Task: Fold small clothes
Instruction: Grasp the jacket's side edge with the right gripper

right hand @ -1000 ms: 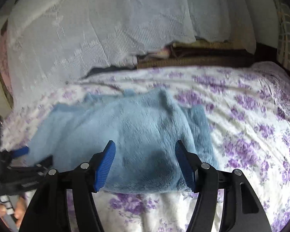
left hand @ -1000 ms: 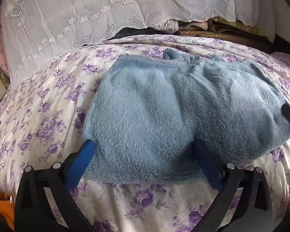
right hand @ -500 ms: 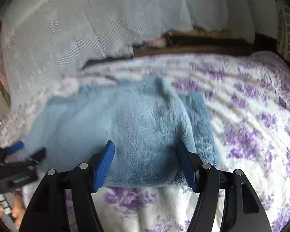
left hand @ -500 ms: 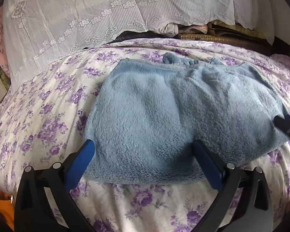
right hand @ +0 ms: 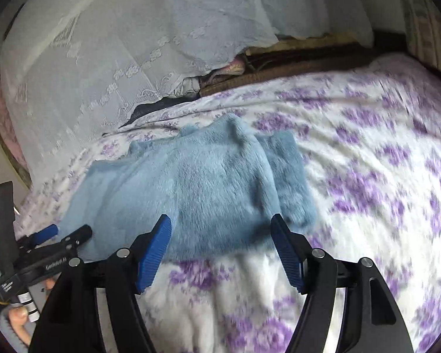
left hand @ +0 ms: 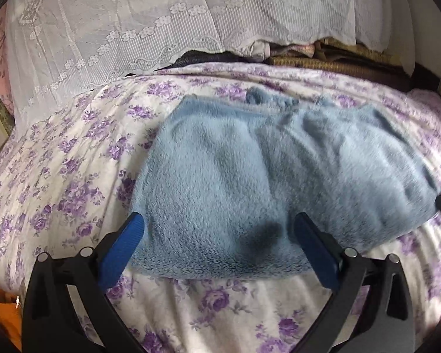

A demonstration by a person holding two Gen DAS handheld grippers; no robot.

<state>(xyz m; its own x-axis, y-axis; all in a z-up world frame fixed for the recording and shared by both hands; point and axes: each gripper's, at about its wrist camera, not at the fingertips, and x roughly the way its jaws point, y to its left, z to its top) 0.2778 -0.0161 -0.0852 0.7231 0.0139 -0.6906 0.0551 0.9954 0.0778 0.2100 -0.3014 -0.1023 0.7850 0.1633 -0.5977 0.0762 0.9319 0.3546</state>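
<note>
1. Two claws hover over one blue fleece garment [left hand: 267, 182] lying folded on a purple-flowered bedspread [left hand: 73, 161].
2. Left claw [left hand: 220, 232] is released, its blue pads [left hand: 123, 247] spread to either side of the garment's near edge, not pinching it.
3. Right claw [right hand: 220, 235] is released too; its jaws have just been opening, and the garment's near edge lies just ahead of them, ungrasped.
4. Beyond both claws, white lace fabric [left hand: 161, 23] drapes behind the bedspread.
</note>
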